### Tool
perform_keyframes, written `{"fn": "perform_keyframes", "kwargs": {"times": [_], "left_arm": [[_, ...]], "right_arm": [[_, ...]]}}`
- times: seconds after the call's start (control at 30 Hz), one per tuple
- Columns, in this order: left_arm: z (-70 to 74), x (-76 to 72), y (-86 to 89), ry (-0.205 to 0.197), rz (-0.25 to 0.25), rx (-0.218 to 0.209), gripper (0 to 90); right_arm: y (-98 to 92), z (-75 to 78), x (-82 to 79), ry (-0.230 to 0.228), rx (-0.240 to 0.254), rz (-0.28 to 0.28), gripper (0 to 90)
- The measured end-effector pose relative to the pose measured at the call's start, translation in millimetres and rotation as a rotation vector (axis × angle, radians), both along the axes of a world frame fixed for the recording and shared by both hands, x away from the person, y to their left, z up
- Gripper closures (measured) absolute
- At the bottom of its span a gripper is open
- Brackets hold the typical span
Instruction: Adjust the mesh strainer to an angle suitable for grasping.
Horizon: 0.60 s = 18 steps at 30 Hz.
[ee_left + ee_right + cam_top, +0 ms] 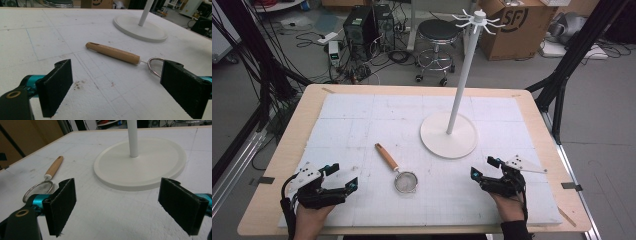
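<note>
A small strainer (405, 181) with a wooden handle (386, 156) lies flat on the white foam mat, between my two hands. Its handle (113, 52) points to the far left and its wire ring (153, 65) sits partly behind one jaw. A white stand (448, 135) with a round base, a tall pole and hook arms on top rises at centre right. My left gripper (342, 176) rests open at the near left, nothing between its jaws. At the near right my right gripper (484, 168) also stands open and empty, facing the base (140, 162) and the strainer (38, 190).
The white foam mat (362, 120) covers a wooden table (287, 150). Beyond the far edge are a black stool (438, 40), computer towers (362, 30), cables and a cardboard box (517, 25). Black frame legs (562, 80) stand at both sides.
</note>
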<state>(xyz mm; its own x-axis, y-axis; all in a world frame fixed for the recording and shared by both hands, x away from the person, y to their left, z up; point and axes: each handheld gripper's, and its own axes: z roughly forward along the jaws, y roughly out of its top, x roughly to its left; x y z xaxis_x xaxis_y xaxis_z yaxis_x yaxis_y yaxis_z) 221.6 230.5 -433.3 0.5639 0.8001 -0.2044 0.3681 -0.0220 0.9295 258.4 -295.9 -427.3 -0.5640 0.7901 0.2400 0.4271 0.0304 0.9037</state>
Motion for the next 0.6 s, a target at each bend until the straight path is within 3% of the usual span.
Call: {"fn": "perform_keyframes", "kwargs": {"times": [0.6], "left_arm": [[-0.2,-0.1,0.0,0.0,0.006,0.002,11.7]], "right_arm": [[5.6,1.6,1.3,-0.003,-0.009,0.008,14.3]]}}
